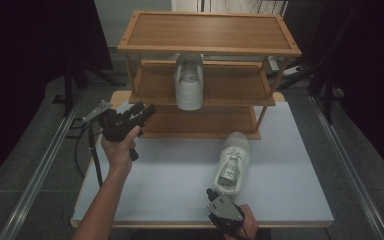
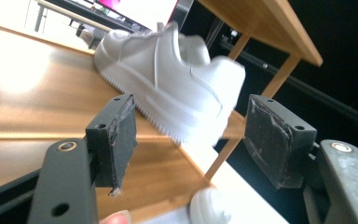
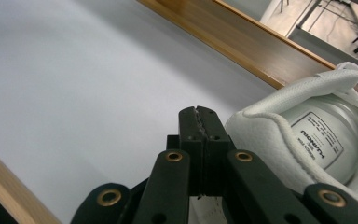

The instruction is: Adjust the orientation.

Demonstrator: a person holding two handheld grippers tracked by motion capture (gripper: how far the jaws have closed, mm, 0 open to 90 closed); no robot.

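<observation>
High view: above the near table (image 1: 290, 150) edge, facing forward and down at rack (image 1: 207, 30).
Left gripper view: close, level with middle shelf shoe (image 2: 168, 74).
Right gripper view: low, touching-close beside table shoe (image 3: 317, 135).
Shared: both shoes, rack.

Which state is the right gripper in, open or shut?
Shut. In its own view the right gripper has both black jaws pressed together with nothing between them, beside the heel of the shoe on the table.

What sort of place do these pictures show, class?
Probably a lab or studio set up for recording: dark curtains hang at the sides, a white table carries a wooden shoe rack, and floor rails flank the table.
</observation>
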